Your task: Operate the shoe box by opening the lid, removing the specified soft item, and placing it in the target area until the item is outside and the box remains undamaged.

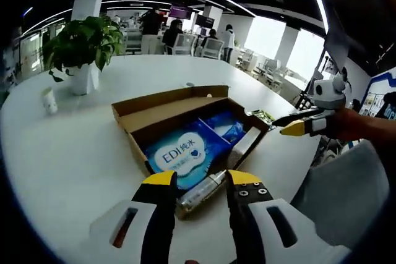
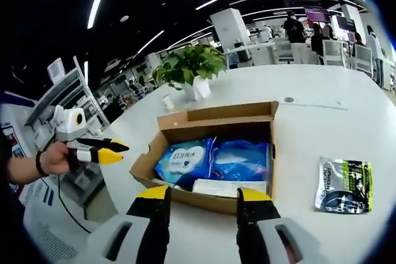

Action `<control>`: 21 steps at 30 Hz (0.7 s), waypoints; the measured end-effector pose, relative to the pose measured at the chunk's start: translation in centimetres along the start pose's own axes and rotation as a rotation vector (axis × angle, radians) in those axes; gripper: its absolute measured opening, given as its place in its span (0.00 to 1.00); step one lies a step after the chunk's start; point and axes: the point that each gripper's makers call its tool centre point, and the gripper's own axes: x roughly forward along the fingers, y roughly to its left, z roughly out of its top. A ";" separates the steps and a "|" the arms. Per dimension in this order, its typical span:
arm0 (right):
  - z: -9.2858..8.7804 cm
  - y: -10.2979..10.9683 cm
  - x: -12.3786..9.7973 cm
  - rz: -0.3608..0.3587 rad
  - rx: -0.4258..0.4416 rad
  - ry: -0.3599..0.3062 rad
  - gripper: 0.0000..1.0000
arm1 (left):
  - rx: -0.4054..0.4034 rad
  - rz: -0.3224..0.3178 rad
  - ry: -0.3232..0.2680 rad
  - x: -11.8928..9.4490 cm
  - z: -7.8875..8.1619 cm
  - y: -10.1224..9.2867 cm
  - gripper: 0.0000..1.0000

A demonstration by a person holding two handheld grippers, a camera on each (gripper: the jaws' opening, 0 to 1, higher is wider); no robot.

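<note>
Your left gripper (image 1: pixel 198 180), jaws released, sits at the open shoe box (image 1: pixel 185 137) with the blue soft pack (image 1: pixel 182 153) just ahead, long axis across its jaws, nearer than your right gripper (image 2: pixel 201 199), released too at the opposite wall.

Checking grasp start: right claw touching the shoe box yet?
Apart. Left gripper view shows the right claw hovering off the shoe box corner, white table between them.

Both views face the open shoe box (image 1: pixel 192 131) (image 2: pixel 213 146) closely, seemingly from opposite sides
</note>
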 end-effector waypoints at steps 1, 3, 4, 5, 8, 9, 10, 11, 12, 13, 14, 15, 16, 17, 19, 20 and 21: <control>0.2 0.1 0.3 0.002 -0.001 0.000 0.39 | -0.003 0.003 -0.002 -0.1 0.0 0.1 0.31; 0.7 0.4 1.2 0.013 -0.002 0.004 0.38 | -0.010 0.006 -0.004 -0.2 -0.1 0.4 0.31; 1.0 0.6 1.8 0.019 -0.001 0.007 0.38 | -0.012 0.007 -0.005 -0.3 -0.1 0.4 0.31; 1.2 0.6 2.1 0.022 0.000 0.007 0.37 | -0.014 0.007 -0.005 -0.3 -0.1 0.5 0.31; 1.9 0.5 3.7 0.034 0.006 0.014 0.36 | -0.022 0.011 -0.007 -0.5 -0.3 0.7 0.31; 2.0 0.6 3.9 0.036 0.005 0.014 0.36 | -0.023 0.013 -0.008 -0.6 -0.3 0.8 0.31; 2.0 1.0 4.4 0.042 0.005 0.019 0.36 | -0.025 0.015 -0.009 -0.7 -0.3 0.9 0.31; 2.0 1.0 4.8 0.046 0.004 0.023 0.35 | -0.027 0.016 -0.010 -0.7 -0.3 1.0 0.31; 2.1 1.0 5.4 0.051 0.003 0.030 0.35 | -0.030 0.019 -0.013 -0.8 -0.2 1.1 0.32; 2.0 1.1 5.7 0.054 0.001 0.035 0.35 | -0.031 0.020 -0.014 -0.9 -0.2 1.2 0.32; 1.9 1.2 6.3 0.058 0.000 0.042 0.35 | -0.033 0.022 -0.015 -1.0 -0.2 1.3 0.32; 1.9 1.1 6.7 0.062 0.002 0.046 0.35 | -0.036 0.025 -0.015 -1.0 -0.2 1.5 0.32; 1.9 1.0 7.3 0.065 0.004 0.049 0.35 | -0.039 0.027 -0.016 -1.1 -0.2 1.6 0.32; 1.8 1.2 7.5 0.066 0.004 0.052 0.34 | -0.041 0.027 -0.018 -1.1 -0.2 1.7 0.32; 1.8 1.1 8.3 0.068 0.003 0.057 0.33 | -0.044 0.032 -0.018 -1.2 -0.3 1.8 0.32; 1.8 1.1 8.6 0.068 0.003 0.058 0.33 | -0.046 0.033 -0.017 -1.3 -0.3 2.0 0.31; 1.8 1.0 9.0 0.068 0.005 0.060 0.33 | -0.050 0.034 -0.017 -1.4 -0.4 2.1 0.32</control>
